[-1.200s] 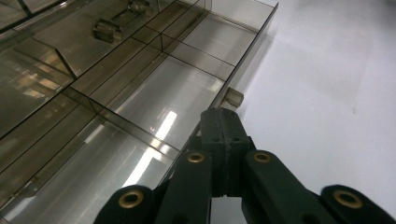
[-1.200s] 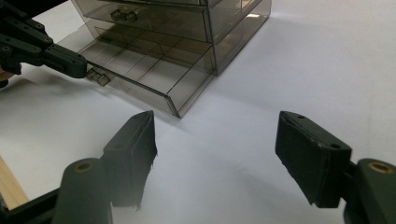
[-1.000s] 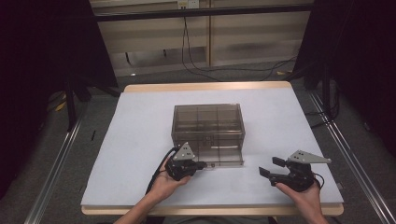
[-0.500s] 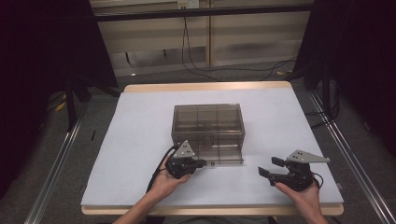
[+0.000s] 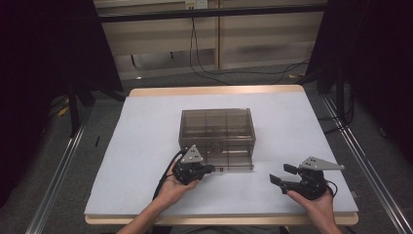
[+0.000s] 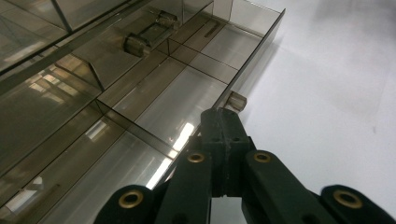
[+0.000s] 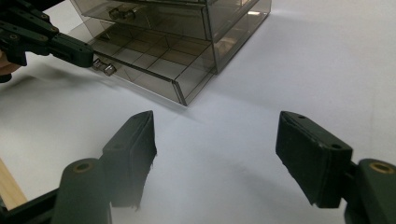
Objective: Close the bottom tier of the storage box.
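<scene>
A smoky clear drawer box (image 5: pixel 217 127) stands in the middle of the white table. Its bottom drawer (image 5: pixel 232 161) is pulled out toward me, and its divided compartments (image 6: pixel 177 100) look bare. My left gripper (image 5: pixel 213 169) is at the drawer's front wall, jaws shut (image 6: pixel 223 117) on the small handle (image 6: pixel 236 100). The right gripper view shows that same gripper (image 7: pixel 77 52) touching the handle pegs (image 7: pixel 105 68). My right gripper (image 5: pixel 280 174) rests near the front right of the table, open, with bare table between its pads (image 7: pixel 215 140).
A white sheet (image 5: pixel 292 126) covers the table, with a wooden edge (image 5: pixel 214 90) at the far side. Metal rails (image 5: pixel 58 165) run along both sides. Cables lie on the floor behind (image 5: pixel 229 78). An upper drawer with its own handle (image 7: pixel 119 13) is closed.
</scene>
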`<state>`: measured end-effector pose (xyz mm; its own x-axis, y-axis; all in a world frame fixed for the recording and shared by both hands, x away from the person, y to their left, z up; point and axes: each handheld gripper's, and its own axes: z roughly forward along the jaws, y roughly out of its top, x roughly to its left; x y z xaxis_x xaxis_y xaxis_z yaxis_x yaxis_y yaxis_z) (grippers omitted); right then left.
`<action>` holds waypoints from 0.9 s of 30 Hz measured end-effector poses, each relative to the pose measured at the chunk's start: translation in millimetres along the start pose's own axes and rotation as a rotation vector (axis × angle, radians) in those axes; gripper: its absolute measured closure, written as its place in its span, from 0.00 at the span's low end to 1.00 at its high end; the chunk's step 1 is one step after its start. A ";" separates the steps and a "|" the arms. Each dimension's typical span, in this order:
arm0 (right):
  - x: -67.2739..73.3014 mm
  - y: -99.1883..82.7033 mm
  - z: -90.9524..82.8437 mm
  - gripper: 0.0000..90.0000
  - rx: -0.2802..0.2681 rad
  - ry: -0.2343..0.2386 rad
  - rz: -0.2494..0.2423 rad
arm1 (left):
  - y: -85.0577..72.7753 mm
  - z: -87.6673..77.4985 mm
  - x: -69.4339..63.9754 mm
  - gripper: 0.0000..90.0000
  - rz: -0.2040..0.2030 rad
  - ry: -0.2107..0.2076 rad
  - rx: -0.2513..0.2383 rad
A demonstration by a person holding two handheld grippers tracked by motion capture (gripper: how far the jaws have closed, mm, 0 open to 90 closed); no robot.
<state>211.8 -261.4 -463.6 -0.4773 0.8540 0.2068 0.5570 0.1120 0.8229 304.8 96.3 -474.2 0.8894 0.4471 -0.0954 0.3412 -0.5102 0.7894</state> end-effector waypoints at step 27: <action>0.6 0.3 0.2 0.32 0.000 0.000 -0.004 | 2.4 4.4 8.9 1.00 0.000 0.031 -0.012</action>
<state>211.9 -260.7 -463.4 -0.4793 0.8538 0.2034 0.5549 0.1153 0.8239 314.8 95.9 -475.9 0.8795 0.4697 -0.0766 0.3374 -0.5019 0.7964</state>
